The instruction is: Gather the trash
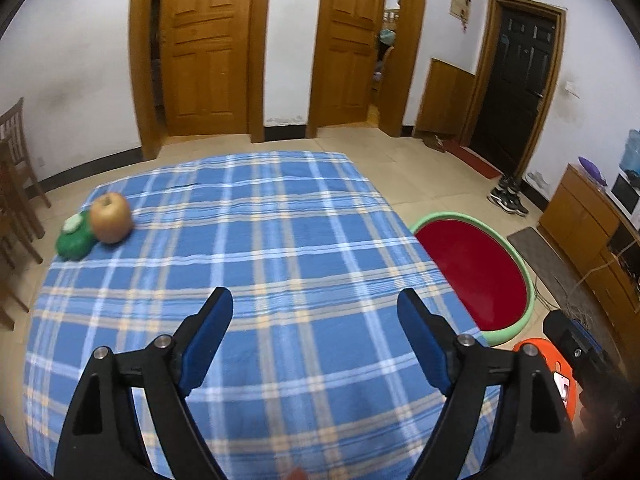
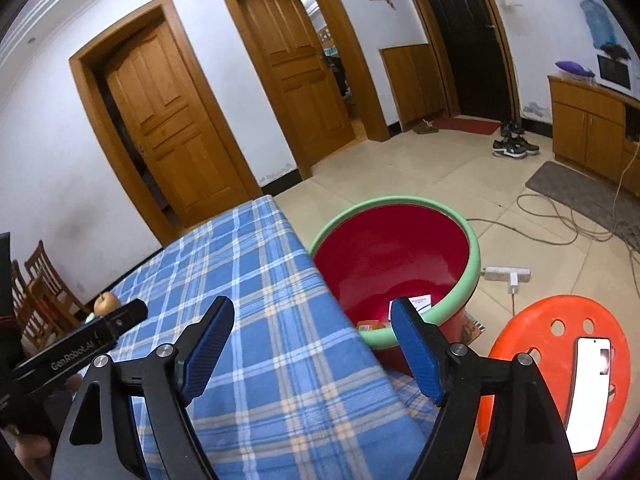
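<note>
A red bin with a green rim (image 2: 396,248) stands on the floor at the table's right side, with a white card and an orange wrapper lying inside it; it also shows in the left wrist view (image 1: 476,276). My left gripper (image 1: 316,312) is open and empty over the blue plaid tablecloth (image 1: 248,240). My right gripper (image 2: 312,320) is open and empty, above the table's right edge beside the bin. An apple (image 1: 111,218) and a green toy (image 1: 74,238) lie at the table's far left.
An orange stool (image 2: 560,344) with a lit phone (image 2: 590,392) stands right of the bin. A power strip (image 2: 506,274) and cables lie on the tile floor. Wooden chairs (image 1: 14,184) stand left of the table. Cabinet (image 2: 588,128) and shoes (image 2: 514,144) at far right.
</note>
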`<act>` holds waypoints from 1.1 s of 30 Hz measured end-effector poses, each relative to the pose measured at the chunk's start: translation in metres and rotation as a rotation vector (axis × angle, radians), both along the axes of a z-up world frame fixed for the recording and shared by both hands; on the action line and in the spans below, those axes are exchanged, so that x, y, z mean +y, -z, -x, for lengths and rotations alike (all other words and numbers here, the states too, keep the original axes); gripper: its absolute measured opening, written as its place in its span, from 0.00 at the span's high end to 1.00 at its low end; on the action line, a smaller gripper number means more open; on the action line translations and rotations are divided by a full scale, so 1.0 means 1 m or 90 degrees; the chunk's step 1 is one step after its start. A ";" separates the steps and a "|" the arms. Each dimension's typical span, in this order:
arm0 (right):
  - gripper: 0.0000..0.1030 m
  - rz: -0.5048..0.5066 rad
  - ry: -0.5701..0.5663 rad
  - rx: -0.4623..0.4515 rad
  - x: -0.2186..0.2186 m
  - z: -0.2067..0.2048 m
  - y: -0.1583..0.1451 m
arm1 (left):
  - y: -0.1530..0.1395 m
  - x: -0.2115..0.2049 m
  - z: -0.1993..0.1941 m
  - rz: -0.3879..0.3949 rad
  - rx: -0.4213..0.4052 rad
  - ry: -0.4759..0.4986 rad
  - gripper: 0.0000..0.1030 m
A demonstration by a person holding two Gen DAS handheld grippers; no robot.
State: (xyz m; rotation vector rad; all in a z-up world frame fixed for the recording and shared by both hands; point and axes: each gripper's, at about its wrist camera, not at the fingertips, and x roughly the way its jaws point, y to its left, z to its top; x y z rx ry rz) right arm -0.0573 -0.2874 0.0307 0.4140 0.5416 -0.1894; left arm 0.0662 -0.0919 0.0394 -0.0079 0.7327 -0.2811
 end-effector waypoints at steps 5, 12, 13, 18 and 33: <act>0.21 0.023 -0.016 -0.022 0.021 0.009 0.001 | -0.001 0.023 0.018 -0.006 -0.013 -0.031 0.19; 0.21 0.036 -0.029 -0.042 0.040 0.017 0.004 | 0.008 0.041 0.034 -0.021 -0.014 -0.055 0.19; 0.21 0.040 -0.029 -0.042 0.042 0.018 0.004 | 0.010 0.043 0.035 -0.022 -0.015 -0.060 0.19; 0.21 0.050 -0.030 -0.038 0.048 0.024 0.009 | 0.018 0.054 0.041 -0.031 -0.025 -0.084 0.19; 0.21 0.046 -0.062 -0.010 0.060 0.017 0.024 | 0.038 0.060 0.041 -0.049 -0.015 -0.101 0.19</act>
